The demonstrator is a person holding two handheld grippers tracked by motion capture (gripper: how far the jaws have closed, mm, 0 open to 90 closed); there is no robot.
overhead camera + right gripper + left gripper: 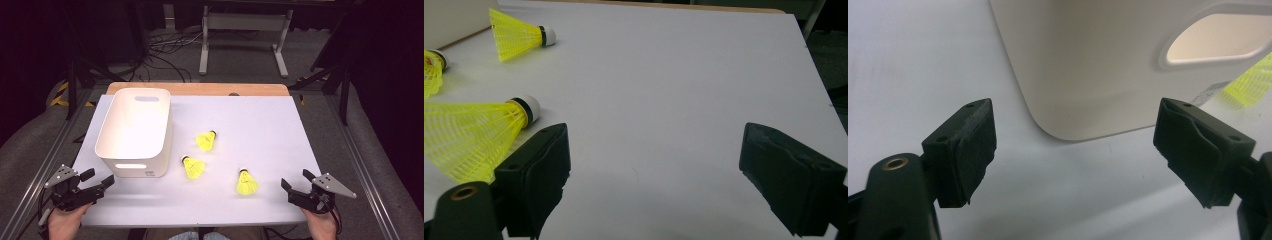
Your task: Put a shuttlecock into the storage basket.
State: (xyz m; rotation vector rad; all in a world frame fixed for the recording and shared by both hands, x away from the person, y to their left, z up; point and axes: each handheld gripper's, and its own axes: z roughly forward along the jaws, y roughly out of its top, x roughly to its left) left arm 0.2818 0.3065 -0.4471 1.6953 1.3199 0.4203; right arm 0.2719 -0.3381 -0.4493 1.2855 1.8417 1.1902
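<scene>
At the near left corner of the white surface [260, 130], the left gripper [98, 180] rests in the person's hand with its fingers [965, 150] spread wide and nothing between them, pointing toward the near wall of the white bin [134, 127], which stands just ahead of it. Right of the bin lie three yellow shuttlecocks: the far shuttlecock [206, 140], the middle shuttlecock [193, 167] just beside the bin, and the near shuttlecock [246, 183]. At the near right corner, the right gripper [296, 183] sits near that last one, its fingers [536, 175] likewise apart and empty.
</scene>
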